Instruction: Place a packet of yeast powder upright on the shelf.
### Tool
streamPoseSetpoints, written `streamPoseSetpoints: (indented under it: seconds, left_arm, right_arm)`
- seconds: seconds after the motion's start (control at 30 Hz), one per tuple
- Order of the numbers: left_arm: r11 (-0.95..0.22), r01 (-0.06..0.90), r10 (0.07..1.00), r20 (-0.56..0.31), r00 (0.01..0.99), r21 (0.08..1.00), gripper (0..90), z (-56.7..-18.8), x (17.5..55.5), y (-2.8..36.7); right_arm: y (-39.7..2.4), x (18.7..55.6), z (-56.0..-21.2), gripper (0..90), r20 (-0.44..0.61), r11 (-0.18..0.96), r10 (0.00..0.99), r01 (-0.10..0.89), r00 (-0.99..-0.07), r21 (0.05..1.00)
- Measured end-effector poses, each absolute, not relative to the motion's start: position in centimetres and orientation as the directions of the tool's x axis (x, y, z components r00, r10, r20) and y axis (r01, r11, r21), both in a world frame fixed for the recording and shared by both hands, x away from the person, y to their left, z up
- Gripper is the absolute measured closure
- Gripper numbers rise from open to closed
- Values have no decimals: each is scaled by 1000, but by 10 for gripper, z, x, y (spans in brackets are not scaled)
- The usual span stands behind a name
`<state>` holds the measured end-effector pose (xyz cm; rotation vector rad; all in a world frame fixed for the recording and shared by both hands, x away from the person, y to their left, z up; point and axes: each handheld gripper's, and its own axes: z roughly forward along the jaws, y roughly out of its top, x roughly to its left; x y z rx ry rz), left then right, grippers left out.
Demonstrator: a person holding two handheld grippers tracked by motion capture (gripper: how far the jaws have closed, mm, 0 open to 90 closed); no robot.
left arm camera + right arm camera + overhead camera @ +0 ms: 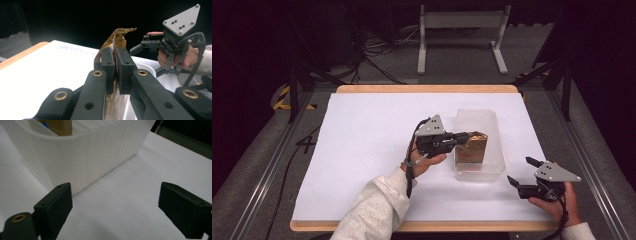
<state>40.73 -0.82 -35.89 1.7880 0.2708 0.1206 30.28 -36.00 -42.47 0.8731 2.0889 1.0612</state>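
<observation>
A crinkled gold foil bag [475,145] stands in a translucent white plastic bin [478,174] at the table's middle right. My left gripper [465,136] reaches in from the left, shut on the bag's upper edge. In the left gripper view the two pads of the left gripper [115,58] press together on the thin foil of the bag [118,37], above the bin's rim [148,67]. My right gripper [519,170] rests open near the front right corner of the bin, holding nothing. In the right gripper view, its jaws [115,202] stand wide apart facing the ribbed bin wall [82,152], with the bag [60,127] showing above it.
The white table top [362,150] has a wooden edge at the front and back. Bare room lies to the left of the bin and in front of it. A white metal frame [462,30] stands on the floor behind the table.
</observation>
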Motion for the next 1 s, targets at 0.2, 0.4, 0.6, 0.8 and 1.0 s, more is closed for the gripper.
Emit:
streamPoseSetpoints:
  seconds: [0.2, 0.4, 0.6, 0.8, 1.0]
  left_arm:
    - [-195, 131, 249, -80, 965, 972, 857, -361, 409, -10]
    - [-199, 119, 245, -68, 967, 973, 854, -361, 407, -15]
    - [-189, 125, 245, -76, 966, 974, 848, -362, 409, -15]
    - [-202, 114, 249, -62, 967, 973, 843, -361, 407, -15]
    - [-225, 99, 256, -40, 966, 969, 829, -359, 405, -16]
  right_arm:
    - [-359, 303, -425, 126, -230, 457, 778, 276, -584, 846]
    - [-359, 304, -425, 126, -230, 456, 779, 275, -583, 847]
    - [-360, 303, -425, 126, -229, 453, 781, 275, -582, 848]
    - [-359, 303, -425, 126, -232, 455, 780, 273, -581, 847]
    - [-359, 303, -425, 126, -228, 453, 780, 276, -582, 847]
